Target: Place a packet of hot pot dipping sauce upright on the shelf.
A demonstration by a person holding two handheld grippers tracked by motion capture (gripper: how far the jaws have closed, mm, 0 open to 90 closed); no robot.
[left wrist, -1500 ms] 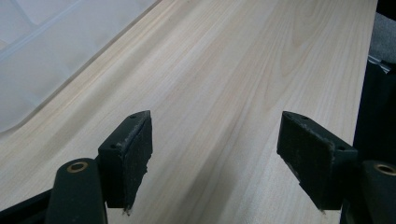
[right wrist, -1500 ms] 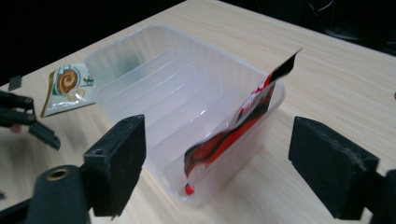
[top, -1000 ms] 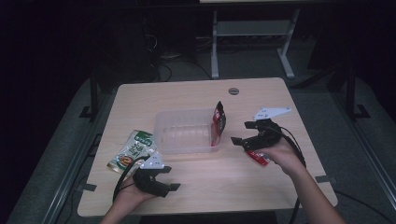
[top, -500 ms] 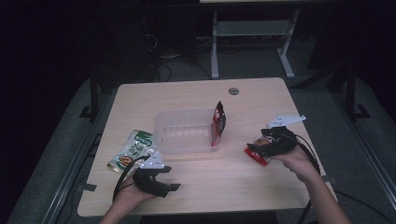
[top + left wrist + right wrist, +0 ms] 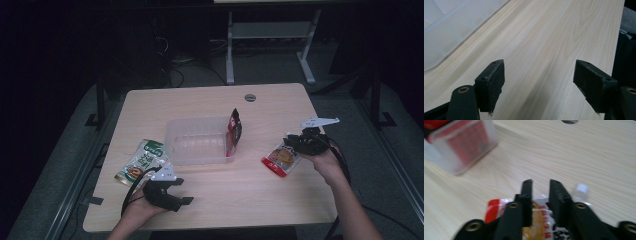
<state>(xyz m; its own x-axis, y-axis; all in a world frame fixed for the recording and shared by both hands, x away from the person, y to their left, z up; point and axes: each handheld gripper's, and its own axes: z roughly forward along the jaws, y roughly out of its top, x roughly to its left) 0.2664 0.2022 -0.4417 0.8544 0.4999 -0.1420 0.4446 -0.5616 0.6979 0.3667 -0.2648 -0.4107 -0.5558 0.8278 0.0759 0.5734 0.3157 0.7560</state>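
A red and white spouted pouch (image 5: 279, 159) lies flat on the right side of the wooden table (image 5: 280, 110). My right gripper (image 5: 293, 146) is down on its far end. Its jaws have just been closing and now stand narrow, with the pouch (image 5: 495, 211) bunched between the right gripper (image 5: 541, 185) pads. A clear plastic container (image 5: 197, 140) sits mid-table with a dark red packet (image 5: 234, 131) standing upright at its right end. A green pouch (image 5: 142, 162) lies left of it. My left gripper (image 5: 182, 191) rests open near the front edge, with bare wood between the left gripper (image 5: 539, 85) jaws.
A round cable hole (image 5: 250, 97) sits near the table's far edge. The container's corner (image 5: 454, 27) shows at the upper left in the left gripper view. A white metal stand (image 5: 270, 35) is on the floor beyond the table.
My right gripper moved right and down, away from the container, onto the red and white pouch, and its jaws narrowed. The left gripper stayed where it was.
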